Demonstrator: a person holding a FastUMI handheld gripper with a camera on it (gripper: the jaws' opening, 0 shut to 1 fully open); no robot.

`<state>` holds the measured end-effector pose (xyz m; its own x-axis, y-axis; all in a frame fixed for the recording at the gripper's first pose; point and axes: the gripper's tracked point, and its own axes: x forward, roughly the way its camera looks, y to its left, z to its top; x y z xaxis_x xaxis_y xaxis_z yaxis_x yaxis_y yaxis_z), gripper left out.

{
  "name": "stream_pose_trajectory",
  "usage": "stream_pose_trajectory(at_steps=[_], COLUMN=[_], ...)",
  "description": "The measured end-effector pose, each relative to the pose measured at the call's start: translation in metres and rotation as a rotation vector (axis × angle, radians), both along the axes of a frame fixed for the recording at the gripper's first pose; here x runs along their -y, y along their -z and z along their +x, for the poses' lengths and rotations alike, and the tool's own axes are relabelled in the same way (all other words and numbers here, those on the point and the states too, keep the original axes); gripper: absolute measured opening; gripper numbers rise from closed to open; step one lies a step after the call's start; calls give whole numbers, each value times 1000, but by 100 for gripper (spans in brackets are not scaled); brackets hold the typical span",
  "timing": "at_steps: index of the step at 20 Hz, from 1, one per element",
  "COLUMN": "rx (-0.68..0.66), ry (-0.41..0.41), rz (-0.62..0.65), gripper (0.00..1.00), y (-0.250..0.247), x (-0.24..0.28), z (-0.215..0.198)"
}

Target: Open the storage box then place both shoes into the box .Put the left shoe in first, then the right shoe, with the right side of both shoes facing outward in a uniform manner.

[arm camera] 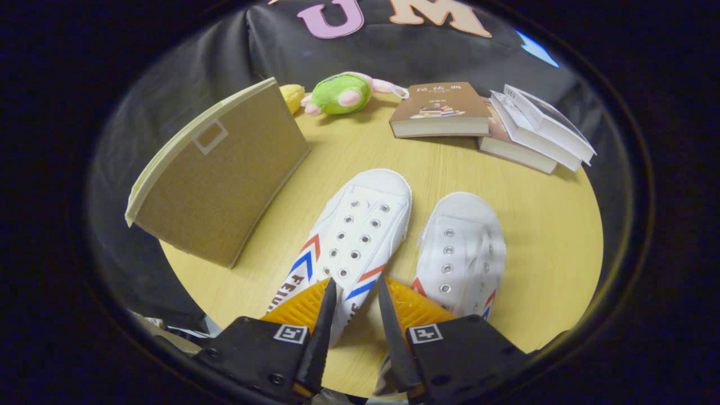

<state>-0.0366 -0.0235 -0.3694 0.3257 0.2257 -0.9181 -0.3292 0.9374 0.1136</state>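
My gripper (356, 289) hovers with its ridged fingers slightly spread, gripping nothing, above two white canvas shoes (360, 236) on the round wooden table (551, 247), a closed brown storage box (219, 174) beyond-left

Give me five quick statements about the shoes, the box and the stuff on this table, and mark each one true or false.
1. The storage box is closed. True.
2. Both white shoes are inside the box. False: the left shoe and right shoe lie on the table.
3. The gripper fingers are clamped on a book. False: they are apart, above the left shoe's side.
4. A green plush toy lies beyond the box. True.
5. Books are stacked on the box. False: they lie on the table.
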Motion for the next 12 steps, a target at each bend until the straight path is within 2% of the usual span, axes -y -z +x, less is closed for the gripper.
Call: stream_pose_trajectory(at_steps=[7, 9, 11, 12], rx=[-64, -77, -92, -106], ry=[13, 49, 146, 178], rz=[-1, -1, 35, 62], gripper=[31, 19, 6, 6], y=[8, 6, 7, 5], x=[-5, -2, -2, -4], z=[-2, -4, -2, -5])
